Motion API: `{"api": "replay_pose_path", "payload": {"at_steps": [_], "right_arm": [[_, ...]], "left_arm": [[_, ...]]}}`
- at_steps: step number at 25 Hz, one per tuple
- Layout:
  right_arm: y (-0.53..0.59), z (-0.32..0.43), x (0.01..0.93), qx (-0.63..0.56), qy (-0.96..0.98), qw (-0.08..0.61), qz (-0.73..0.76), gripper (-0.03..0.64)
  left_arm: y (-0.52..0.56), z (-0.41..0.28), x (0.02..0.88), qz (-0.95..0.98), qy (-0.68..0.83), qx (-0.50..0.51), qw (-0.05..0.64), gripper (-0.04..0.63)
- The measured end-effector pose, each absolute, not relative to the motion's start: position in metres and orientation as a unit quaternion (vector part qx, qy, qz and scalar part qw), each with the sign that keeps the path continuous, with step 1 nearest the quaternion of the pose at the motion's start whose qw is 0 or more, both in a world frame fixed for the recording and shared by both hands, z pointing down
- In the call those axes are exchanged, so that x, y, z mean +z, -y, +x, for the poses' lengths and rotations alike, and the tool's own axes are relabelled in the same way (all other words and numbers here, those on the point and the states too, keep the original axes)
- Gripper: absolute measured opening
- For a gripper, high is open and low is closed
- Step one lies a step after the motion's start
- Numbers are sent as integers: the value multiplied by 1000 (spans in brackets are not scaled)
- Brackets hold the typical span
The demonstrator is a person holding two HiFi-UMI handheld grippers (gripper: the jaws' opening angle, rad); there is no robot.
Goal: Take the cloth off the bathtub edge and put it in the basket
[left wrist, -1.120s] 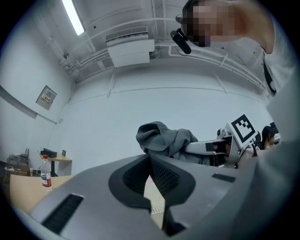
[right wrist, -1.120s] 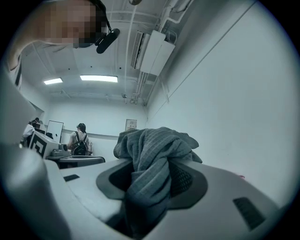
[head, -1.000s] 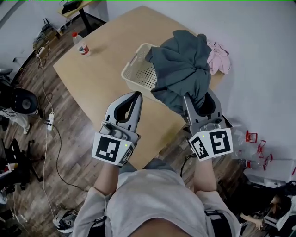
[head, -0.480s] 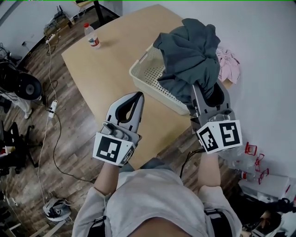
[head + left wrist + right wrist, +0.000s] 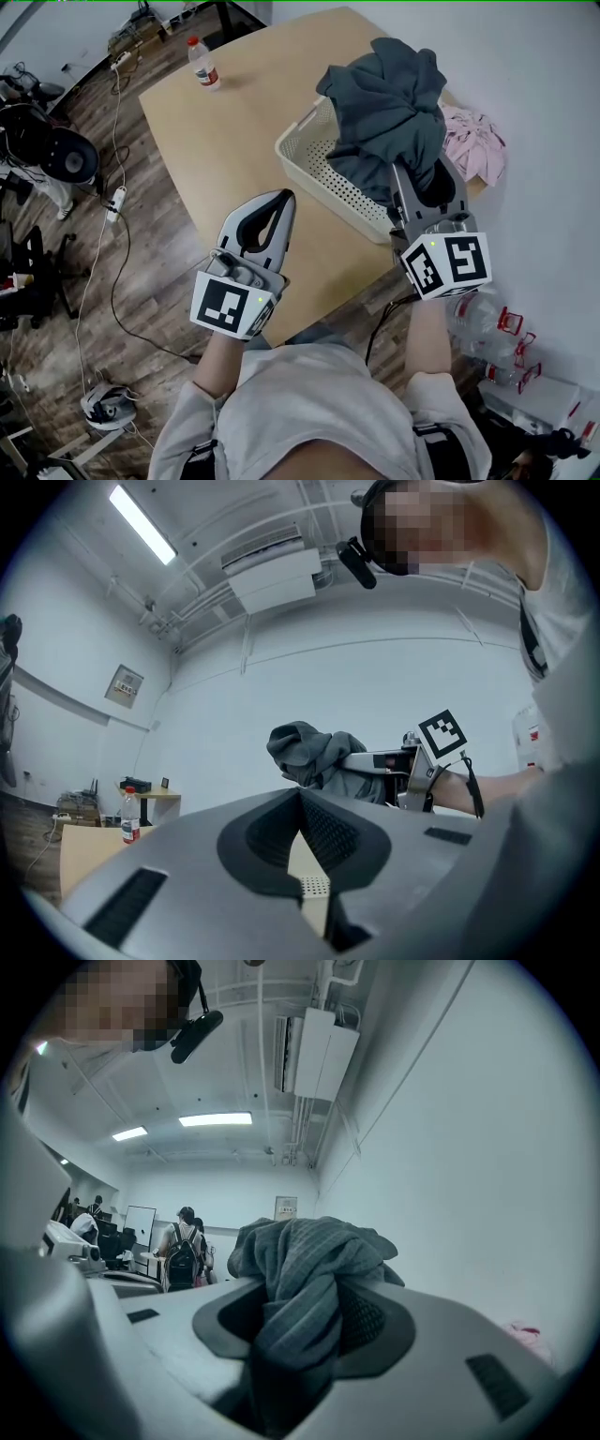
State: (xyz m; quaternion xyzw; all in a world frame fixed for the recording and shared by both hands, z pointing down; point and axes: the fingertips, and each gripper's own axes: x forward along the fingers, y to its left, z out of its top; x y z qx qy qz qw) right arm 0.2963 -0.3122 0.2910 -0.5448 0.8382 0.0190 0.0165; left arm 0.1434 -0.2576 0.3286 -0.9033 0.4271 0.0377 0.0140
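Only the head view shows the layout: the right hand-held gripper [image 5: 425, 176] has its tips buried in a bunched grey cloth [image 5: 384, 103], which rises ahead of it over the far-right part of the perforated basket [image 5: 292, 150] on the bench [image 5: 225, 141]; a pink garment [image 5: 473, 150] lies to this gripper's right, and a bottle [image 5: 202, 64] stands well ahead and left of the left hand-held gripper [image 5: 278, 199].

The right gripper view alone shows the grip: the right hand-held gripper [image 5: 300, 1307] is clamped on the cloth [image 5: 300, 1251], folds filling the space between its jaws; a person with a backpack [image 5: 183, 1251] stands far behind.

The left gripper view shows the left hand-held gripper [image 5: 302, 795] with jaws together at the tips and nothing between them; the cloth [image 5: 309, 752] shows beyond it, the bottle [image 5: 129, 813] far to its left.

The cloth hides much of the basket's inside; whether its lower folds touch the basket cannot be told.

Both forearms reach forward from the torso; the left gripper sits over the bench's near edge, the right beside the basket's near wall.
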Motion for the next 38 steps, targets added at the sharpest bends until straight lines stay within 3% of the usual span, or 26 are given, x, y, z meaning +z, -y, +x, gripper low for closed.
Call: {"api": "replay_pose_path", "payload": {"at_steps": [13,38], "right_arm": [[376,289,374,-57,-851,-57,-519,190],[419,265,529,-195,-831,-271,-445,190]], "left_arm": [[296,138,341,-893,-450,20,0,-3],[333,124,364,-891,-453,7,-31,-3]]}}
